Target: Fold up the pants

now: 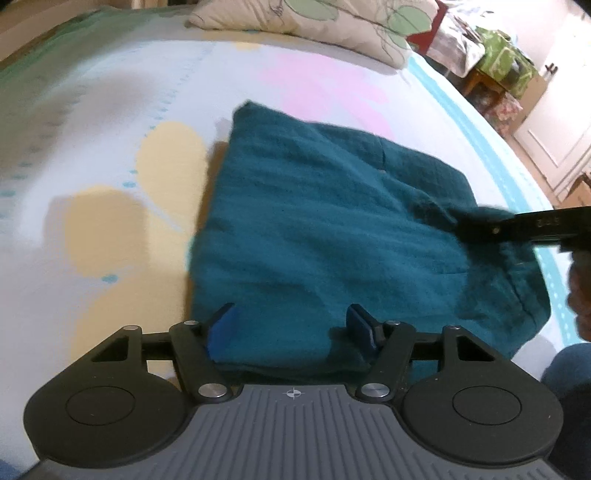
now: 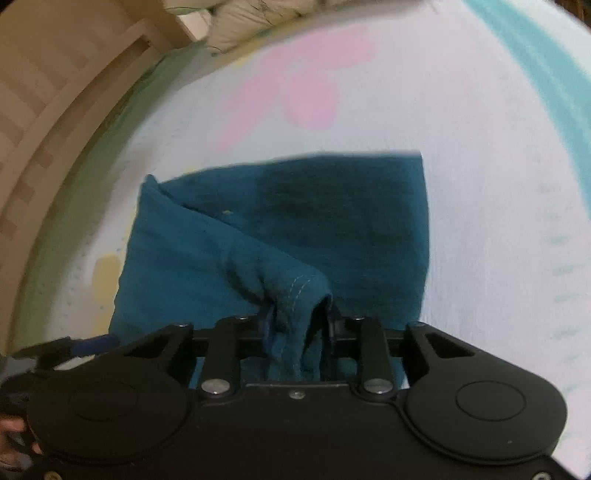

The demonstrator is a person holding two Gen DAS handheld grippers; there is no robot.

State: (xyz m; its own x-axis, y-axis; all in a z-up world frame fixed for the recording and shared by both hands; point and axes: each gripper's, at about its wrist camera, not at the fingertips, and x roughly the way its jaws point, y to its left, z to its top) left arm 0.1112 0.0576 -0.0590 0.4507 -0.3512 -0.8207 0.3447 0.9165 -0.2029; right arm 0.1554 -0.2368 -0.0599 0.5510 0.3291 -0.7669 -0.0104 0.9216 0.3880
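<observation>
Pants [image 1: 325, 229] bunched in right hand-held gripper [image 2: 299, 325] could slip; left hand-held gripper [image 1: 291, 325] gapes open, unclamped.

Floral bedsheet [image 1: 110, 147], leaf-print pillow [image 1: 314, 26], wooden headboard [image 2: 55, 92]

A home bedroom: a bed [image 1: 110, 122] under a pastel sheet with pink and yellow shapes fills both views, a leaf-print pillow [image 1: 314, 26] lies at the top, and cloth-covered furniture [image 1: 506, 62] stands upper right
</observation>
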